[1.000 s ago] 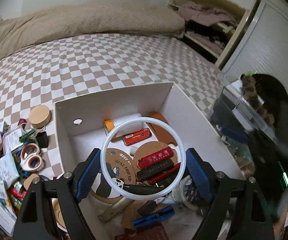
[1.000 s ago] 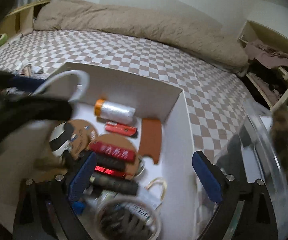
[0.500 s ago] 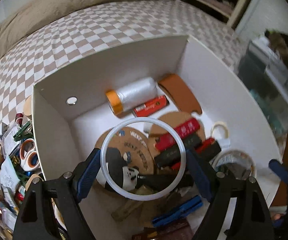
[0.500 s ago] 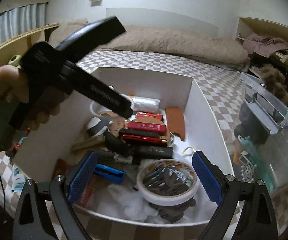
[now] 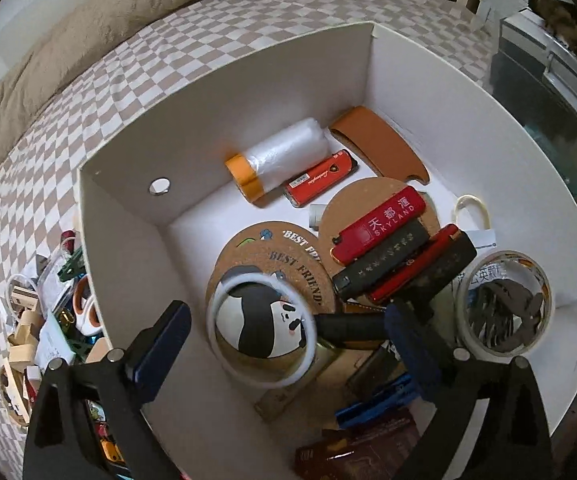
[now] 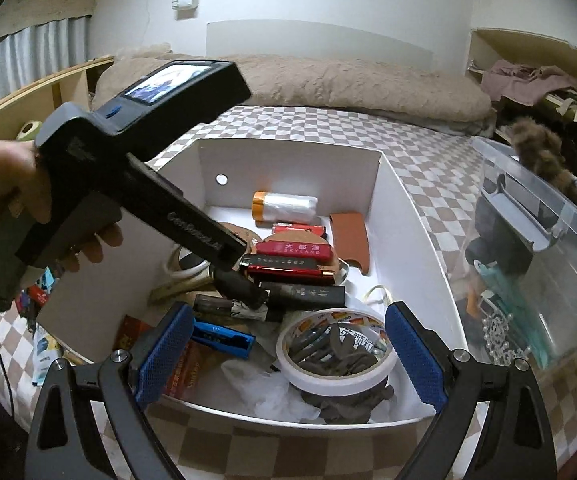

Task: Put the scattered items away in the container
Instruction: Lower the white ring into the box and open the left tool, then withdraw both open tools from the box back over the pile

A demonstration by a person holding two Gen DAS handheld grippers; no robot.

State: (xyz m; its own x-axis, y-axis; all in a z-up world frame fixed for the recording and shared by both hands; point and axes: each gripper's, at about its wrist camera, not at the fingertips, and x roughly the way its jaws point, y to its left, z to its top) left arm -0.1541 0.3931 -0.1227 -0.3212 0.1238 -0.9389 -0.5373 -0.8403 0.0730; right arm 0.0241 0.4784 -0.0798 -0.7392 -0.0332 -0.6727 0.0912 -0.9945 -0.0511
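Box [image 5: 440, 92], white ring [image 5: 224, 364] on coasters [image 5: 288, 264]

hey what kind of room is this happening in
Most likely a bedroom. The white box being filled sits on a bed with a checkered sheet, a beige quilt is bunched along the wall, and an open alcove holds piled clothes.

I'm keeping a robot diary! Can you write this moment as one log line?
left gripper: open, jaws just opened | ring: dropped in box | right gripper: open, empty | clutter: left of box
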